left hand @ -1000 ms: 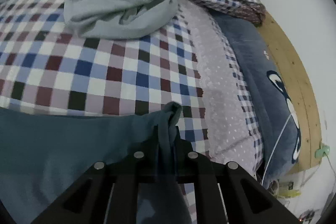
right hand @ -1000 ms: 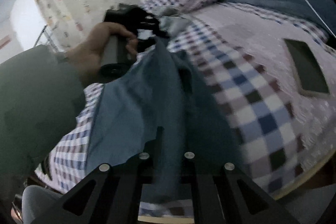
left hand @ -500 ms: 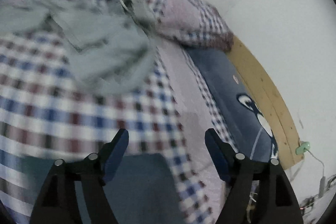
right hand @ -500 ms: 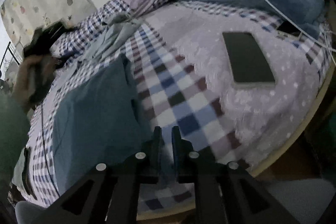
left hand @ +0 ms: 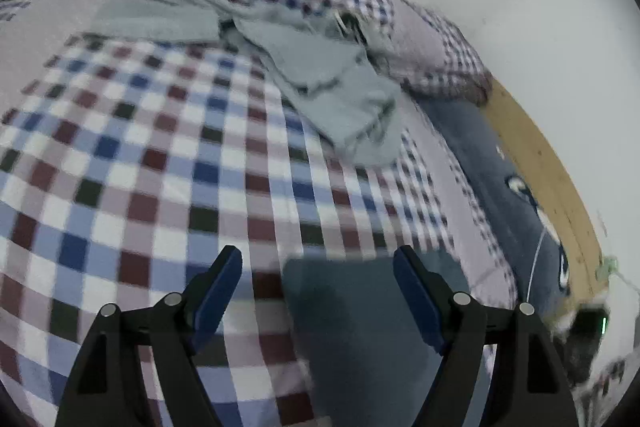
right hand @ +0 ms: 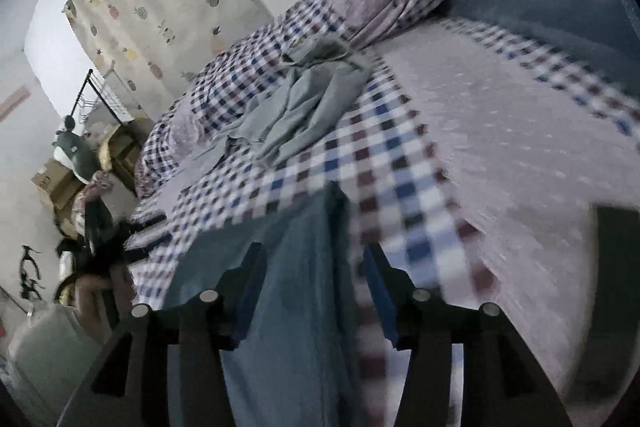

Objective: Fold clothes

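Observation:
A dark teal garment [left hand: 360, 315] lies flat on the checked bedspread [left hand: 140, 167], its top edge just below and between my left gripper's [left hand: 318, 263] spread fingers. The left gripper is open and holds nothing. In the right wrist view the same teal garment [right hand: 292, 287] stretches up between the fingers of my right gripper [right hand: 316, 263], which is open and apart from the cloth. A crumpled pale grey-green garment [left hand: 340, 95] lies further up the bed near the pillows, seen from the right as a pale heap [right hand: 304, 107].
A checked pillow [left hand: 432, 47] and a dark blue plush cushion [left hand: 512, 195] lie at the bed's head by the wooden headboard [left hand: 540, 163]. A dark flat phone [right hand: 618, 227] rests on the lilac sheet. A hand [right hand: 96, 291] shows at the left, boxes and a rack behind it.
Both grippers let go of the teal garment, which had hung between them. The left opened first, the right opened in the last half second. The garment now lies flat on the bed.

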Demonstrator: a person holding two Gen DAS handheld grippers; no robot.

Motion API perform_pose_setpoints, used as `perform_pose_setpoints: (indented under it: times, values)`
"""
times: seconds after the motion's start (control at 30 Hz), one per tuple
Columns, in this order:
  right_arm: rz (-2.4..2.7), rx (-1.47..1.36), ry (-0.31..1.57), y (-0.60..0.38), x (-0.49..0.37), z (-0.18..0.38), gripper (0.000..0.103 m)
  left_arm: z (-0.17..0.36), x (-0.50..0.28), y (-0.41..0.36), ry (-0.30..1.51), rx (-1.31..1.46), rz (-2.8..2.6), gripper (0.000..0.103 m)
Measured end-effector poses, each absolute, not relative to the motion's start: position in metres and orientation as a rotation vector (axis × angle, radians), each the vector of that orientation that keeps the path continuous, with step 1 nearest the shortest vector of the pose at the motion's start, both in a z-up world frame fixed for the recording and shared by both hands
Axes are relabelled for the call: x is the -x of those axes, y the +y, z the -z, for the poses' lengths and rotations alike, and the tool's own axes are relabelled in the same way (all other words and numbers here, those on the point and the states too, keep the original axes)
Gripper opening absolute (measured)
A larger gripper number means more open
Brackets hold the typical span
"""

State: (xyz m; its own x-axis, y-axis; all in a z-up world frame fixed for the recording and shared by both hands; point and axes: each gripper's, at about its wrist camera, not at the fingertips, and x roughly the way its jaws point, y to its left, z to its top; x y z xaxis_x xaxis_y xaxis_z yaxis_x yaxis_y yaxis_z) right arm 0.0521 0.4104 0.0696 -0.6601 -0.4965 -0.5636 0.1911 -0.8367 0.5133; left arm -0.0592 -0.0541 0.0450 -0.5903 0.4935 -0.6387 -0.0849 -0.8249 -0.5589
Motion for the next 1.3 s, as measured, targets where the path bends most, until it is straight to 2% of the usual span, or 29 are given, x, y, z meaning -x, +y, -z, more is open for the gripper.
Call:
perform_pose_setpoints:
  times: [0.13, 0.2, 0.3, 0.37, 0.4, 0.47, 0.53, 0.6, 0.67, 0.8, 0.83, 0.87, 0.9, 0.93, 1.0, 1.03, 1.07, 1.1, 1.13, 1.17, 1.2, 1.23, 1.3]
  values:
    - [2.400, -1.073, -0.492, 0.384, 0.005, -0.058, 0.054, -0.031, 0.065, -0.044, -0.666, 1.225, -2.406, 0.081]
    - [2.392, -1.111, -0.414, 0.371, 0.029, -0.052, 0.054, -0.024, 0.067, -0.040, -0.654, 1.241, -2.389, 0.074]
    - [2.372, -1.159, -0.330, 0.356, 0.059, -0.037, 0.054, -0.013, 0.071, -0.032, -0.635, 1.263, -2.364, 0.052]
    - [2.360, -1.186, -0.298, 0.349, 0.072, -0.026, 0.053, -0.006, 0.074, -0.027, -0.622, 1.278, -2.346, 0.050]
    - [2.359, -1.202, -0.280, 0.346, 0.078, -0.020, 0.050, -0.003, 0.076, -0.025, -0.616, 1.285, -2.338, 0.049]
    - [2.352, -1.241, -0.267, 0.342, 0.088, -0.007, 0.038, 0.001, 0.080, -0.025, -0.630, 1.286, -2.324, 0.037]
    - [2.343, -1.283, -0.266, 0.339, 0.097, 0.007, 0.016, 0.004, 0.085, -0.028, -0.653, 1.279, -2.323, 0.030]
    - [2.330, -1.296, -0.258, 0.338, 0.102, 0.015, 0.007, 0.004, 0.087, -0.028, -0.648, 1.264, -2.337, 0.022]
    - [2.347, -1.270, -0.226, 0.336, 0.102, 0.014, 0.004, 0.000, 0.088, -0.025, -0.616, 1.236, -2.363, 0.013]
    - [2.529, -1.157, -0.112, 0.336, 0.096, -0.004, 0.003, -0.012, 0.088, -0.018, -0.590, 1.139, -2.436, 0.012]
    - [2.575, -1.140, -0.032, 0.331, 0.094, -0.006, 0.005, -0.009, 0.090, -0.016, -0.577, 1.164, -2.460, 0.015]
    - [2.613, -1.137, 0.065, 0.322, 0.092, -0.003, 0.005, -0.003, 0.093, -0.013, -0.544, 1.214, -2.496, 0.024]
    - [2.646, -1.141, 0.158, 0.314, 0.091, 0.001, 0.005, 0.003, 0.095, -0.013, -0.537, 1.258, -2.516, 0.026]
    - [2.673, -1.157, 0.221, 0.309, 0.090, 0.005, 0.007, 0.005, 0.096, -0.016, -0.564, 1.276, -2.521, 0.027]
    - [2.723, -1.149, 0.269, 0.308, 0.086, 0.002, 0.010, 0.002, 0.094, -0.022, -0.606, 1.274, -2.544, 0.041]
    - [2.747, -1.142, 0.280, 0.309, 0.084, -0.001, 0.019, -0.004, 0.092, -0.023, -0.583, 1.283, -2.591, 0.055]
    - [2.771, -1.127, 0.259, 0.310, 0.081, -0.008, 0.028, -0.011, 0.090, -0.024, -0.550, 1.288, -2.649, 0.063]
    - [2.791, -1.108, 0.228, 0.312, 0.079, -0.015, 0.043, -0.019, 0.087, -0.023, -0.526, 1.278, -2.688, 0.066]
    - [2.799, -1.078, 0.175, 0.312, 0.075, -0.025, 0.053, -0.027, 0.084, -0.022, -0.511, 1.251, -2.707, 0.070]
    - [2.806, -1.048, 0.122, 0.312, 0.072, -0.034, 0.060, -0.035, 0.081, -0.021, -0.495, 1.224, -2.726, 0.079]
    - [2.812, -1.022, 0.073, 0.311, 0.069, -0.043, 0.080, -0.042, 0.079, -0.017, -0.479, 1.202, -2.733, 0.084]
    - [2.818, -1.007, 0.034, 0.307, 0.066, -0.050, 0.091, -0.048, 0.078, -0.010, -0.461, 1.186, -2.726, 0.086]
    - [2.797, -0.969, -0.055, 0.299, 0.061, -0.060, 0.092, -0.060, 0.076, 0.004, -0.427, 1.154, -2.711, 0.086]
